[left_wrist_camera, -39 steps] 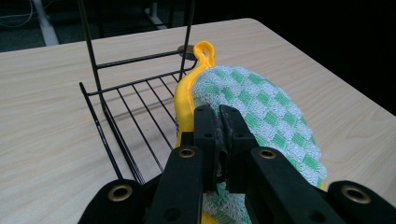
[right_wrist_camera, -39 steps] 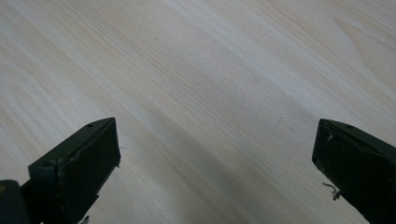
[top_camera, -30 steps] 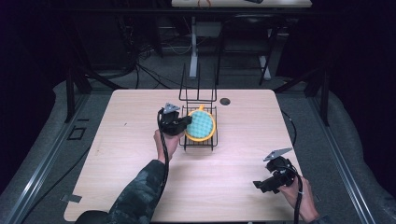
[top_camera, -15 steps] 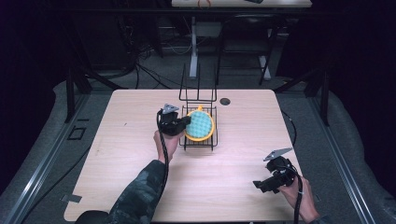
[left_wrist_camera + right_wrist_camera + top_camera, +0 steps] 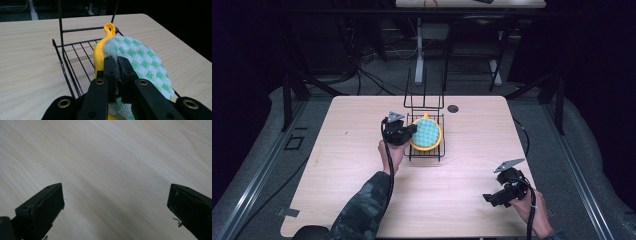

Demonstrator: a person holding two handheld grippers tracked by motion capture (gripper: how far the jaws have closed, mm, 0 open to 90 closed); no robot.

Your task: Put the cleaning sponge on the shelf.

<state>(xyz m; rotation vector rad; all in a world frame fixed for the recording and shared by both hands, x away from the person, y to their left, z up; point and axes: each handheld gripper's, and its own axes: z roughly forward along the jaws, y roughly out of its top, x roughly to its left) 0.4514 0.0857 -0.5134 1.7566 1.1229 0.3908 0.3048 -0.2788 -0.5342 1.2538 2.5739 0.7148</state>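
A black wire rack (image 5: 425, 102) stands at the table's far middle. In it leans a round yellow dish (image 5: 429, 147) with a hanging tab (image 5: 110, 27), and a green-and-white checked cloth (image 5: 427, 131) lies over its face. My left gripper (image 5: 411, 132) reaches in from the rack's left. Its jaws are pressed together on the cloth (image 5: 145, 62) at the dish's rim (image 5: 99, 52), as the left gripper view (image 5: 118, 61) shows. My right gripper (image 5: 490, 198) rests low over the table's near right, open wide, with bare wood between its jaws (image 5: 115, 192).
The light wooden table (image 5: 337, 165) has a round black cable hole (image 5: 453, 108) right of the rack. Beyond the far edge are dark floor, cables and table legs (image 5: 419, 35). The rack's tall back wires (image 5: 60, 22) rise just beyond the left gripper.
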